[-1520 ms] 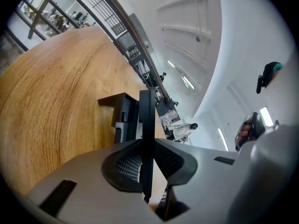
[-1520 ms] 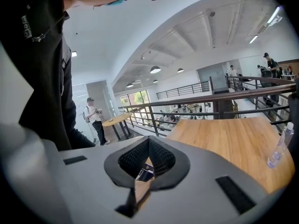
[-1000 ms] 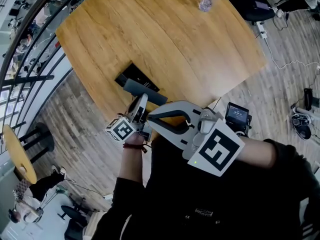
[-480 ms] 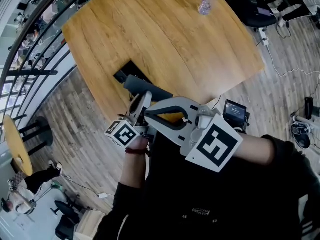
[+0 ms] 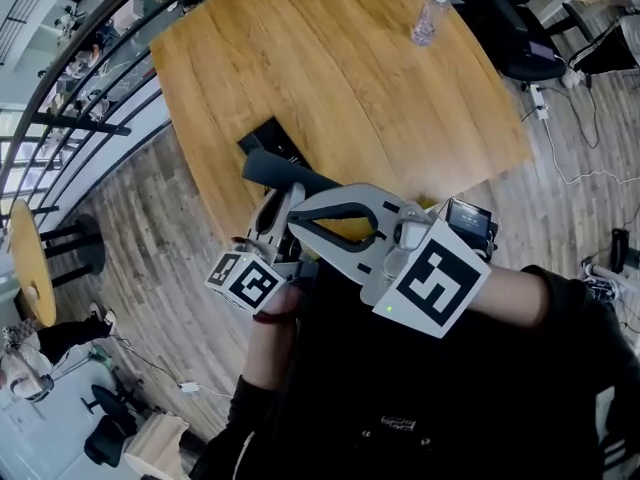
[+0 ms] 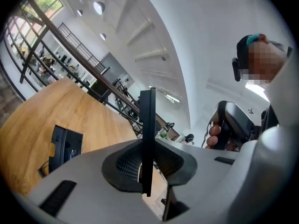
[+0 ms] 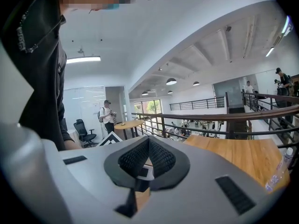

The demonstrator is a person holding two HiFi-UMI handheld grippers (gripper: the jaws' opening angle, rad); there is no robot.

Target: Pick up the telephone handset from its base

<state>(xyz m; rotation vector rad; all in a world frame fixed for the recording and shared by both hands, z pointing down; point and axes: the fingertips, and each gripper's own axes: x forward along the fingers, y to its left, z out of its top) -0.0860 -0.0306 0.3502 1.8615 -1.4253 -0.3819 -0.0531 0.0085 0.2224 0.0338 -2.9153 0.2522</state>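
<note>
Left gripper point(image 6: 148, 160): jaws narrow, clamped on the telephone handset point(image 5: 290, 175), which hangs clear of its base point(image 5: 272, 140). The base lies on the counter point(image 5: 400, 108) at 12 o'clock from those jaws. The handset's long axis runs roughly 10 to 4 o'clock. Right gripper point(image 7: 147, 160): jaws together, empty, just beside.

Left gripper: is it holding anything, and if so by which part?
Yes: the left gripper is clamped on the telephone handset, roughly at mid-length, with the handset off its base. The right gripper is shut and empty.
</note>
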